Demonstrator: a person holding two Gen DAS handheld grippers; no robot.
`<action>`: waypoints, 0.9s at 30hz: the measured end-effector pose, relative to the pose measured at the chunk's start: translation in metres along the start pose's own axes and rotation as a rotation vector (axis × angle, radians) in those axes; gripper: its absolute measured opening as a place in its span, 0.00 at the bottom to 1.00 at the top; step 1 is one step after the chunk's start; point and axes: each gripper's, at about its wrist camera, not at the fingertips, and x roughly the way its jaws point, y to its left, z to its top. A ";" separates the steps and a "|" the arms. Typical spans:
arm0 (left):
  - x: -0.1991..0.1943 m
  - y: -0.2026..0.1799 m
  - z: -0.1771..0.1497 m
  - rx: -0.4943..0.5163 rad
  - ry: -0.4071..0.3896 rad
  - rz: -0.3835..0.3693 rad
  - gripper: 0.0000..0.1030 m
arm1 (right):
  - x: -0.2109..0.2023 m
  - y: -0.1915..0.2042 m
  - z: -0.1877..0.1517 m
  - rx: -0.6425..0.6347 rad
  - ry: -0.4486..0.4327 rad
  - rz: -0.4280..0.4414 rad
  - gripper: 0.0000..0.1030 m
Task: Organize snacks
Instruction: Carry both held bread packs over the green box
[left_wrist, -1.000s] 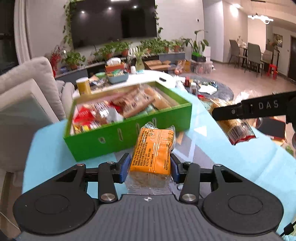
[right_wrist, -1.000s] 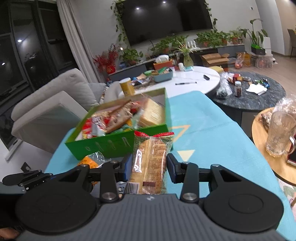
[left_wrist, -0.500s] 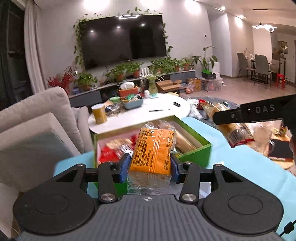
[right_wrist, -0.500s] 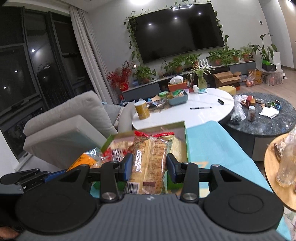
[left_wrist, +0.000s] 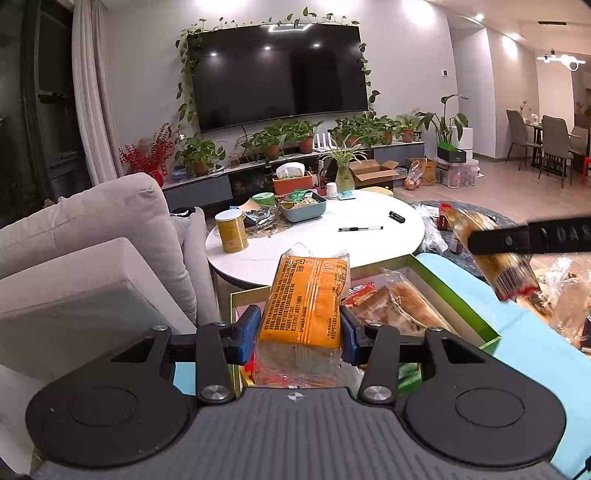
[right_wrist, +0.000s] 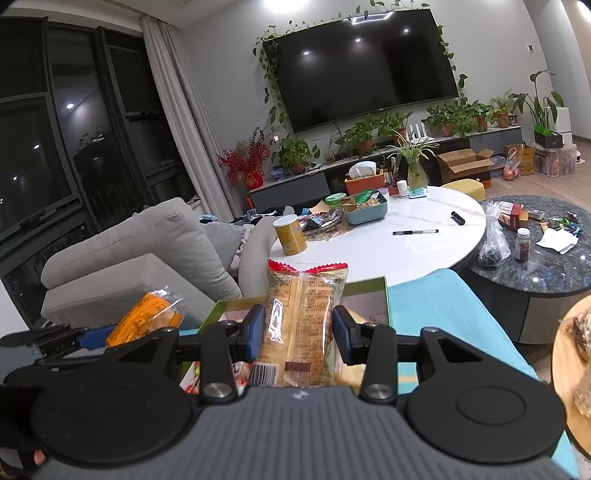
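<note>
Orange packet (left_wrist: 306, 299) pinched upright in the left gripper (left_wrist: 297, 328).
Right gripper (right_wrist: 297, 332) clamps a yellow packet (right_wrist: 304, 317); green box (left_wrist: 458, 295) lies just beneath both.

Black fingers (left_wrist: 242, 334); blue pads (left_wrist: 347, 338)

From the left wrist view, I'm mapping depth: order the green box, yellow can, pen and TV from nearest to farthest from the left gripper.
1. Green box: just below and ahead of the left gripper, which holds an orange packet.
2. Yellow can: on the white table, ahead to the left.
3. Pen: on the same table, to the right, close to the can's depth.
4. TV: on the far wall.
</note>
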 end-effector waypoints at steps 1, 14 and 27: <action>0.004 0.001 0.001 -0.001 0.002 -0.001 0.40 | 0.005 -0.001 0.003 0.005 0.002 0.006 0.70; 0.043 0.004 -0.004 -0.001 0.047 -0.003 0.40 | 0.068 -0.016 0.013 0.021 0.082 -0.042 0.70; 0.060 -0.001 -0.004 0.007 0.066 -0.015 0.40 | 0.095 -0.027 0.007 0.091 0.137 -0.029 0.70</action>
